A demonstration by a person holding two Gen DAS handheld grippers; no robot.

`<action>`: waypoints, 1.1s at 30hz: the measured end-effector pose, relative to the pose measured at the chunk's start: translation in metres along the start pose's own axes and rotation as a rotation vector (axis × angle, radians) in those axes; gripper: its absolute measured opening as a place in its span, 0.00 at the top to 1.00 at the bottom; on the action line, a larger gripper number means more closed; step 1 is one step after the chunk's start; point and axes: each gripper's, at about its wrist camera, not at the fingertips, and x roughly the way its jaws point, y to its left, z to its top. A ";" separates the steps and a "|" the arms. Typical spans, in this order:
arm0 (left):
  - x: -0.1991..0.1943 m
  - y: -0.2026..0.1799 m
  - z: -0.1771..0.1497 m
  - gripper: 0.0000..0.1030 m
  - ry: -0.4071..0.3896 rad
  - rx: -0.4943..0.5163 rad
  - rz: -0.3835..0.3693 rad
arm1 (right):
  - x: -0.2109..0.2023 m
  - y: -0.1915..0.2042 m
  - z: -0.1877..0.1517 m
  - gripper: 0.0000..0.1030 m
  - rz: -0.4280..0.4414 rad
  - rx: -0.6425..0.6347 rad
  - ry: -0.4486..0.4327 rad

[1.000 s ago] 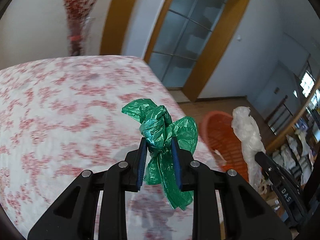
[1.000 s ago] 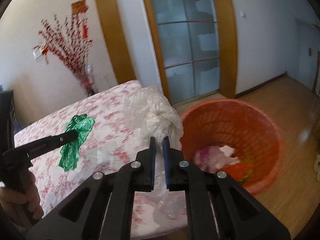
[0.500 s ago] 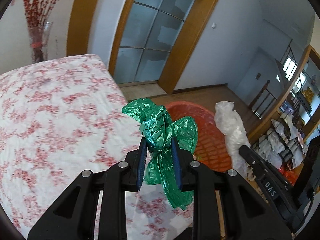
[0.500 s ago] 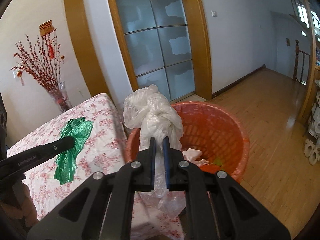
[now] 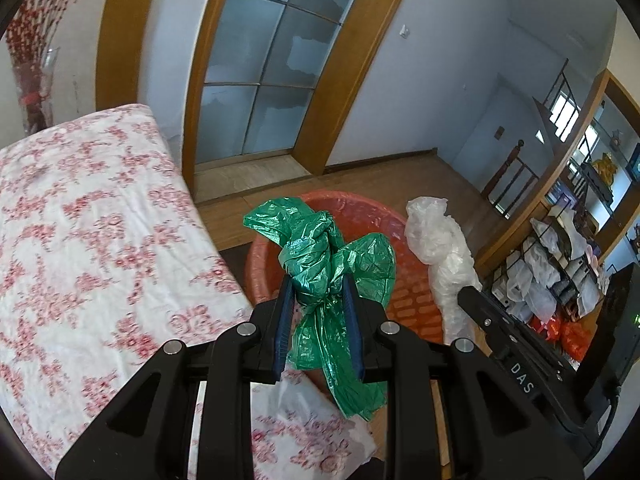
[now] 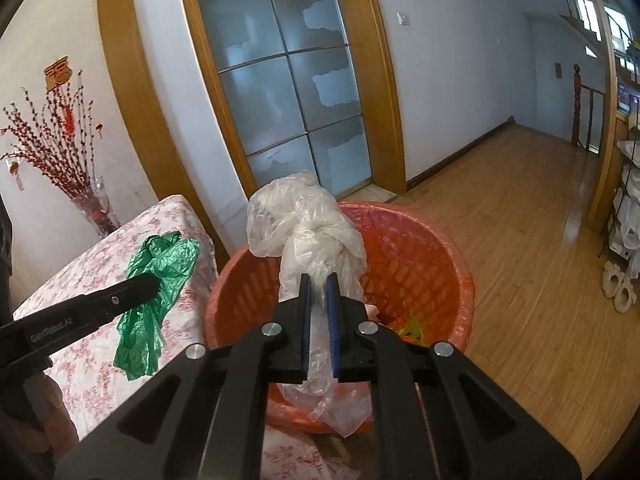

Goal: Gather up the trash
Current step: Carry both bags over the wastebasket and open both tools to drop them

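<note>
My left gripper (image 5: 318,286) is shut on a knotted green plastic bag (image 5: 320,256), whose tail hangs below the jaws. It hovers by the near rim of an orange basket (image 5: 360,216) standing on the floor beside the table. My right gripper (image 6: 318,286) is shut on a knotted clear plastic bag (image 6: 304,224), held over the orange basket (image 6: 420,248), which has some scraps at its bottom. From the right wrist, the green bag (image 6: 160,268) and left gripper (image 6: 150,286) appear at the left, above the table edge. The clear bag (image 5: 440,240) shows right of the green one.
A table with a red-flowered white cloth (image 5: 80,220) fills the left. A vase of red branches (image 6: 92,204) stands at its far corner against the wall. Behind the basket is a glass-panelled door (image 6: 288,92). Wooden floor (image 6: 520,220) stretches right toward a cluttered wire rack (image 5: 560,264).
Both grippers have swung rightward off the table toward the orange basket, each still holding its bag. The basket now sits directly under the clear bag and just beyond the green one.
</note>
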 end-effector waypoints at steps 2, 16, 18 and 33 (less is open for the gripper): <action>0.006 -0.004 0.000 0.77 0.010 0.006 -0.006 | 0.005 -0.005 0.000 0.91 -0.007 0.012 0.005; 0.036 -0.020 -0.003 0.76 0.066 0.027 -0.040 | 0.022 -0.022 0.001 0.91 -0.015 0.059 0.023; 0.038 -0.019 -0.004 0.76 0.072 0.024 -0.040 | 0.023 -0.025 0.002 0.91 -0.009 0.066 0.026; -0.004 0.014 -0.018 0.39 0.035 0.005 0.092 | -0.006 -0.027 -0.001 0.36 -0.004 0.070 0.009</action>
